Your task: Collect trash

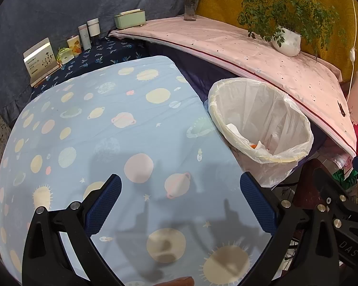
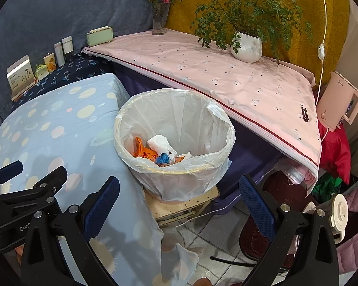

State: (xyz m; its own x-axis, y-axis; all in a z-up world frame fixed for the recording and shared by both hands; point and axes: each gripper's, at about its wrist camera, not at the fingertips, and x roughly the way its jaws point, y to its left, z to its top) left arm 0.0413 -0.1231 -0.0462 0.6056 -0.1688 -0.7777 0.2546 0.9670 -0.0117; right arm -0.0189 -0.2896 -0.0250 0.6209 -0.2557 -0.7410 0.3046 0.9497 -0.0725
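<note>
A white bin lined with a clear bag (image 2: 204, 166) stands on a low stool beside the blue planet-print table (image 2: 47, 124). Inside it lie orange wrapper trash (image 2: 143, 152), a white crumpled tissue (image 2: 161, 144) and a blue scrap (image 2: 163, 159). My right gripper (image 2: 179, 205) hangs open and empty just in front of the bin. In the left wrist view my left gripper (image 1: 181, 201) is open and empty over the blue cloth (image 1: 102, 128), with the bin (image 1: 286, 158) to its upper right. The left gripper's black body (image 2: 16, 202) shows at the right wrist view's left edge.
A pink-covered table (image 2: 226, 78) runs behind the bin with a potted plant (image 2: 247, 46) and a flower vase (image 2: 158, 21). Boxes and jars (image 1: 83, 38) line the back of a dark floral surface. A pink appliance (image 2: 339, 102), red cloth and a chair stand on the right.
</note>
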